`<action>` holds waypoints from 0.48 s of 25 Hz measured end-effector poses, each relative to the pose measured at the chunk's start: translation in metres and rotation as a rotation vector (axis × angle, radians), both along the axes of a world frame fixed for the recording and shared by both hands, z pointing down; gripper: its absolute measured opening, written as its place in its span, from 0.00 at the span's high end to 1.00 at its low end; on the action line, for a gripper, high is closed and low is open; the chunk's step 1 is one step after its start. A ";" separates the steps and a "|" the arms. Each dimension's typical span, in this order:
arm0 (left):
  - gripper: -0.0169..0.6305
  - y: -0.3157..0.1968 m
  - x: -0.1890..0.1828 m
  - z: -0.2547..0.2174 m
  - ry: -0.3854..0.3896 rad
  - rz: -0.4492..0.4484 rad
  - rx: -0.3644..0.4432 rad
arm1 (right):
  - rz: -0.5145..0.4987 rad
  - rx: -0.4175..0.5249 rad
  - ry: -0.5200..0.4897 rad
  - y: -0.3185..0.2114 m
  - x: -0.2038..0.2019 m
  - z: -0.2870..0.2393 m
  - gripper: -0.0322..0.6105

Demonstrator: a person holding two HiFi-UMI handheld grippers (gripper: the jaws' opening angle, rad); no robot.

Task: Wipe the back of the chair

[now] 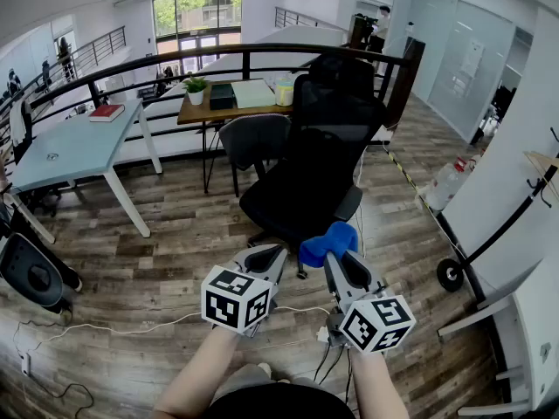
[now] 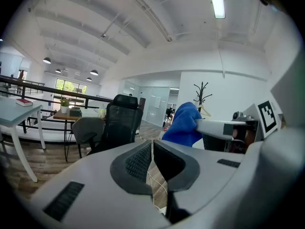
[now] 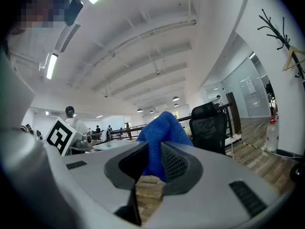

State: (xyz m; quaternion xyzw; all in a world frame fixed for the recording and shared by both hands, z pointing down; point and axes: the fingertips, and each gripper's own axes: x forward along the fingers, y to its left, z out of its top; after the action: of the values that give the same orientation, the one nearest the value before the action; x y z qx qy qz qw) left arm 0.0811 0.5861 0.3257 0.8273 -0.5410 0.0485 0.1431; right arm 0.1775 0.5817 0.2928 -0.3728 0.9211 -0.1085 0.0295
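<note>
Head view: you hold both grippers low over the wood floor (image 1: 183,234), side by side, marker cubes toward you. The right gripper (image 1: 339,256) has its jaws clamped on a blue cloth (image 1: 329,241), which bunches up out of the tips. The left gripper (image 1: 266,253) is just beside it, jaws together with only a thin slit and nothing between them.

The black chair (image 1: 332,138) stands right ahead of you, seat on your side and mesh back and headrest behind it, so you see the front of the back. In this view the cloth overlaps the seat's near edge, but both gripper views show the chair well beyond the cloth, so it is not touching.

Left gripper view: pads nearly meeting. The cloth and the right gripper's arm are off to the right, the chair is ahead on the left, and a coat rack (image 2: 202,92) stands by the far wall.

Right gripper view: blue cloth fills the gap between the pads and sticks up past them, with the chair to the right of it.

A grey chair (image 1: 255,140) is just left of the black one, tucked at a wood bench (image 1: 229,112) holding a plant (image 1: 196,88). A white bench (image 1: 79,147) further left carries a red book (image 1: 106,112). A dark railing (image 1: 175,59) runs behind both. A white cable (image 1: 131,328) lies on the floor near your left.
</note>
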 end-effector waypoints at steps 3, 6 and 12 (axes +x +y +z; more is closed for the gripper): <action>0.93 0.002 0.009 0.007 0.008 0.005 -0.021 | 0.016 -0.024 0.009 0.002 0.010 0.010 0.82; 0.93 0.000 0.013 0.007 0.015 0.012 -0.022 | 0.017 -0.030 0.014 0.001 0.012 0.013 0.82; 0.93 -0.007 0.015 0.004 0.017 0.033 -0.012 | 0.017 -0.003 0.019 -0.002 0.008 0.009 0.82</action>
State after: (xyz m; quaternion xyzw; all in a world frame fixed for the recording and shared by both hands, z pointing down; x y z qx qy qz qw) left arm 0.0962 0.5787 0.3298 0.8356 -0.5258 0.0474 0.1519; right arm 0.1853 0.5800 0.3020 -0.3818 0.9179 -0.1061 0.0210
